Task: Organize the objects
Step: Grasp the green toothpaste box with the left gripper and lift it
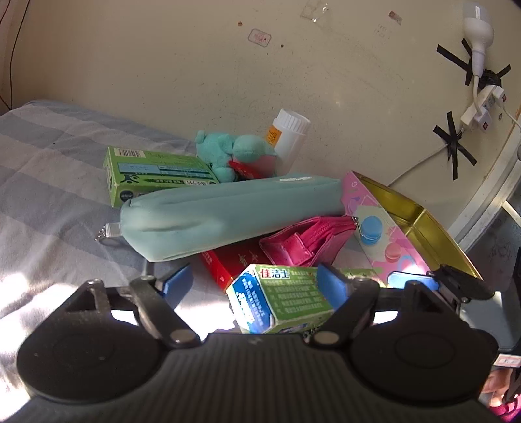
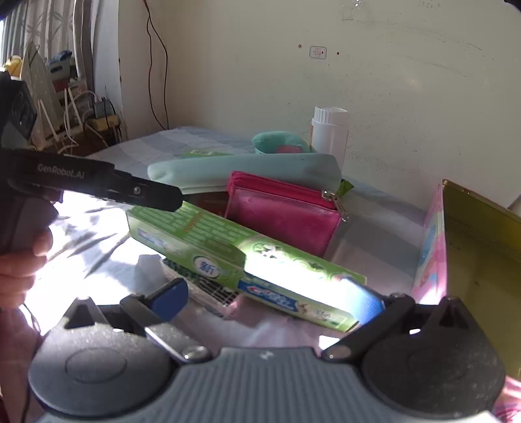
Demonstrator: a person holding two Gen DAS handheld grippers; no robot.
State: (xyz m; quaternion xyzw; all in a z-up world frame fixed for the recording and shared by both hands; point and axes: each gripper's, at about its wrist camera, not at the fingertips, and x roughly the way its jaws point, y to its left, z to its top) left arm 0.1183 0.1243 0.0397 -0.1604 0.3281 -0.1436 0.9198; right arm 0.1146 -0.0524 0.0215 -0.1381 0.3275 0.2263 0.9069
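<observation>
The toothpaste box lies on the bed within the gape of both tongs. Its long axis runs from the half-open left tongs, near its far end, to the wide-open right tongs; neither visibly clamps it. The open tin stands just right, with the wallet and pencil case beyond.

Home bedroom.
Striped bedsheet lower left against scuffed wall; curtained window upper left, taped power strip upper right.

Wallet behind toothpaste box
</observation>
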